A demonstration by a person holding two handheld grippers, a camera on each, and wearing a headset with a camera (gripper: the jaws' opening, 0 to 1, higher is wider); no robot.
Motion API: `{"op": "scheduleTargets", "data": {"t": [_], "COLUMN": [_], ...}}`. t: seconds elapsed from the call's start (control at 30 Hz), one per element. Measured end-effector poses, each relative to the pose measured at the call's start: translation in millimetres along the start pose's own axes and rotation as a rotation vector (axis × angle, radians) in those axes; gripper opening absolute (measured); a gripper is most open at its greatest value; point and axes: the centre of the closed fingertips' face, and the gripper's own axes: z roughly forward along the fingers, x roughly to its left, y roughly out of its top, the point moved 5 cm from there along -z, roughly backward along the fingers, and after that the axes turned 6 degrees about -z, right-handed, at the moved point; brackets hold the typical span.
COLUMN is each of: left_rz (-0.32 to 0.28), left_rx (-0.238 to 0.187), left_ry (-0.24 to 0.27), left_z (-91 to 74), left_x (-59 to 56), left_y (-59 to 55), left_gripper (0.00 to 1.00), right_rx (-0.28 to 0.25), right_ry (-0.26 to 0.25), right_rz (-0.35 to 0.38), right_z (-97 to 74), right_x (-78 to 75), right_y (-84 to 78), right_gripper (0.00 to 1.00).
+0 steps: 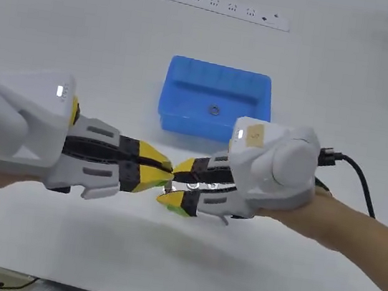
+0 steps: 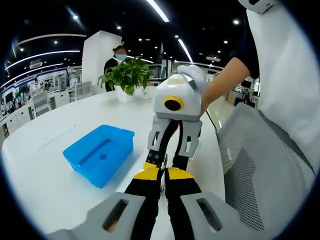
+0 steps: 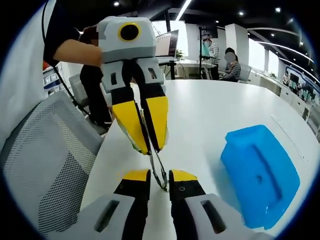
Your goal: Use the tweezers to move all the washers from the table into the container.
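Observation:
A blue container (image 1: 215, 98) (image 2: 100, 152) (image 3: 260, 172) sits on the white table beyond both grippers, with one washer (image 1: 214, 110) lying in it. The two grippers meet tip to tip in front of it. My left gripper (image 1: 157, 173) (image 3: 145, 125) is shut on thin metal tweezers (image 3: 152, 155), which run on toward the right gripper. The tweezers' narrow end lies between the yellow tips of my right gripper (image 1: 180, 183) (image 3: 160, 177), whose jaws stand a little apart around it. In the left gripper view my left gripper (image 2: 163, 175) points at the right gripper (image 2: 168, 157).
A white power strip (image 1: 224, 6) lies at the far side of the table. A black cable (image 1: 362, 184) trails from the right gripper. A potted plant (image 2: 127, 75) stands on the table's far end. A grey mesh chair (image 2: 250, 170) (image 3: 45, 165) is beside the table.

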Motion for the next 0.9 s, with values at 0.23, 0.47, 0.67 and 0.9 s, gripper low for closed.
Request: {"op": "scheduleTargets", "data": {"t": [0.23,0.47,0.67,0.9], "left_rz": [0.019,0.002,-0.016,-0.021], "left_rx": [0.015,0.014,0.023,0.017], "left_ry": [0.005,0.035,0.068,0.119], "left_z": [1.1,1.4,-1.9,-16.7], "left_x": [-1.6,0.0,-1.2,-2.1], "left_y": [0.6,0.7,-0.1,2.6], "left_gripper": [0.07,0.07,0.12,0.24], "right_rx": [0.036,0.042,0.032,-0.007], "right_ry": [-0.003,-0.015,-0.028,-0.056], "right_rz": [-0.091,-0.081,-0.053,-0.028], "right_z": [-0.4,-0.3,-0.4,-9.7], "right_x": [1.4,0.8,0.8,-0.7], "right_y": [-1.3,-1.8,-0.2,10.4], "right_gripper": [0.11,0.11,0.10,0.10]}}
